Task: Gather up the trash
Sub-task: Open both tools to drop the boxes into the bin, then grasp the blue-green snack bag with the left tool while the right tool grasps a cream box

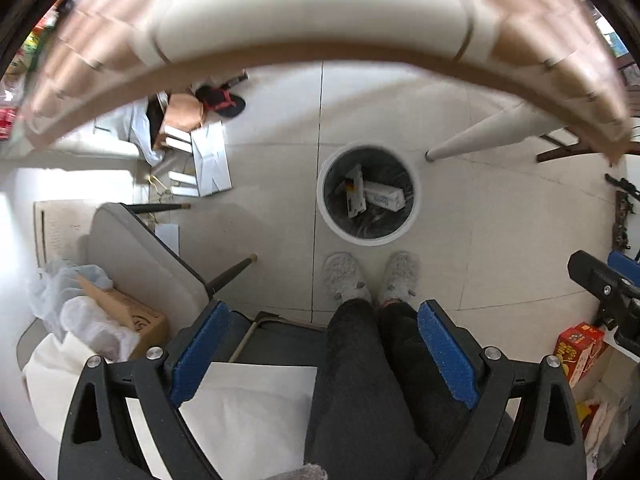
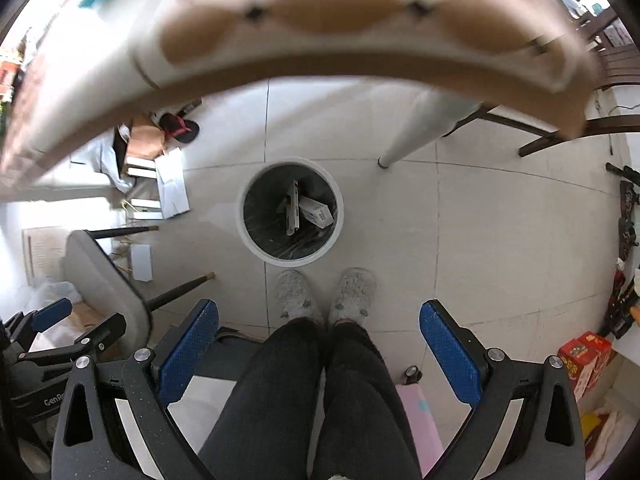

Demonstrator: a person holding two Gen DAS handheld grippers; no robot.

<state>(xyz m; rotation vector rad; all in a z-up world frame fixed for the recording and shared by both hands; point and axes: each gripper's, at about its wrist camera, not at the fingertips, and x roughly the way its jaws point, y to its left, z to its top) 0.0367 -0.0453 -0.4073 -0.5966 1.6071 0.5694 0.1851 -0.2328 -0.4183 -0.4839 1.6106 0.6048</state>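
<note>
Pale floor tiles (image 1: 480,216) fill both views, and dead centre on them stands the bin (image 1: 414,184), white-rimmed with a dark liner. Down inside it lie two white cartons (image 1: 384,196), one leaning against the other. From the right wrist the same bin (image 2: 244,216) sits a touch left of centre, cartons (image 2: 316,210) still plain to see.

Just near of the bin, two fuzzy grey slippers (image 1: 348,276) are planted side by side, dark trouser legs (image 1: 360,380) running back toward the cameras.

Now the grippers. Left gripper (image 1: 320,356) is spread wide, blue pads (image 1: 448,356) well apart, nothing between them, touching nothing; the legs simply show through the gap. Right gripper (image 2: 320,356) is the same story: splayed wide, pads (image 2: 450,354) clear of everything, empty. The left gripper's blue tips also peek in at the left edge of the right wrist view.

Across the far side sweeps a blurred tan-and-white table edge (image 1: 320,50), its white leg (image 1: 480,136) coming down right of the bin. Left of the bin, a grey chair (image 1: 140,256) with dark legs, and beyond it white bags and papers (image 1: 210,160) scattered on the floor. Near left, a cardboard box (image 1: 136,320) with crumpled plastic. Near right, a red box (image 1: 578,348).
</note>
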